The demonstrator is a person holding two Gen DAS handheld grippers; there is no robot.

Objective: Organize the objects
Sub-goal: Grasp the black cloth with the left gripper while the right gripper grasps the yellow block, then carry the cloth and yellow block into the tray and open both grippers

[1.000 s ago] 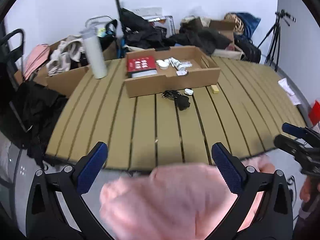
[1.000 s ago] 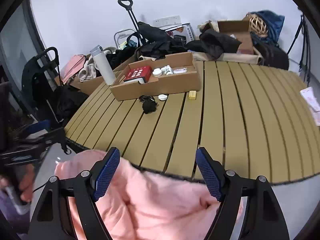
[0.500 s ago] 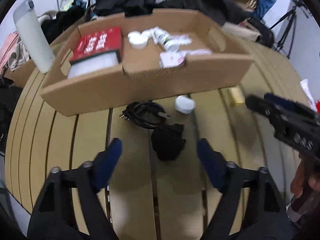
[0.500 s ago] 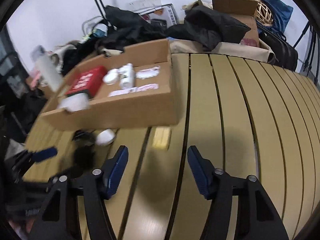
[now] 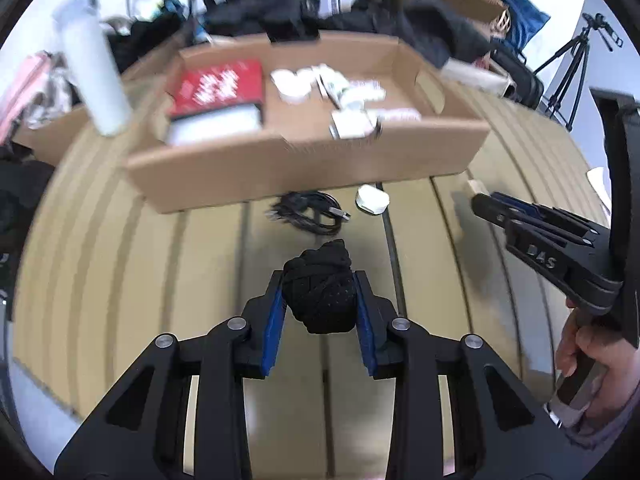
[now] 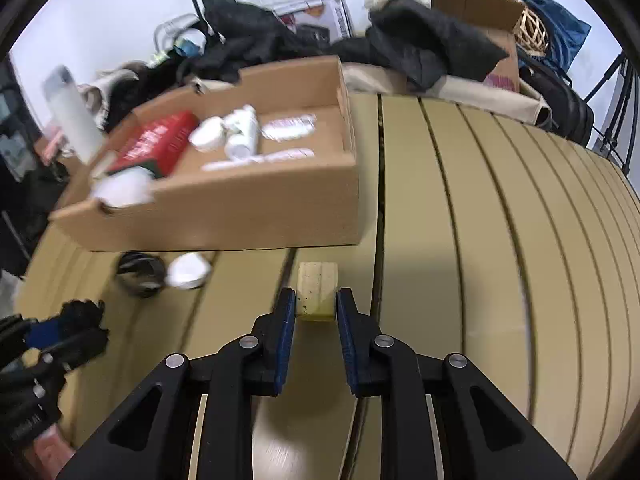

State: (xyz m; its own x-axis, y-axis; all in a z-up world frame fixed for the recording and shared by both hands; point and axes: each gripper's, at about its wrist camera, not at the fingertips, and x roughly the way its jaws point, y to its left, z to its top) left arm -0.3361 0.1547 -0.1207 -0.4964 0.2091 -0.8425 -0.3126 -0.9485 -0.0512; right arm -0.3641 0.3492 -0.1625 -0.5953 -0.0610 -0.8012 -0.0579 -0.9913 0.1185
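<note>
My left gripper [image 5: 319, 292] is shut on a black mesh bundle [image 5: 320, 294] that sits on the slatted table. My right gripper [image 6: 316, 300] is shut on a pale yellow block [image 6: 317, 291] on the table, just in front of the cardboard tray [image 6: 248, 216]. The tray [image 5: 304, 168] holds a red book [image 5: 218, 87], white jars and tubes [image 5: 332, 88]. A coiled black cable [image 5: 308, 210] and a small white case [image 5: 372, 199] lie between the tray and the bundle. The right gripper also shows in the left wrist view [image 5: 480, 202].
A white bottle [image 5: 94, 68] stands left of the tray. Dark clothes, bags and boxes [image 6: 400, 40] pile up along the table's far edge. A tripod [image 5: 572, 72] stands at the far right. The slatted tabletop [image 6: 500, 240] stretches to the right.
Both grippers have moved forward over the table and closed: the left onto the black bundle, the right onto the yellow block. A second ago they were open above pink cloth at the table's edge.
</note>
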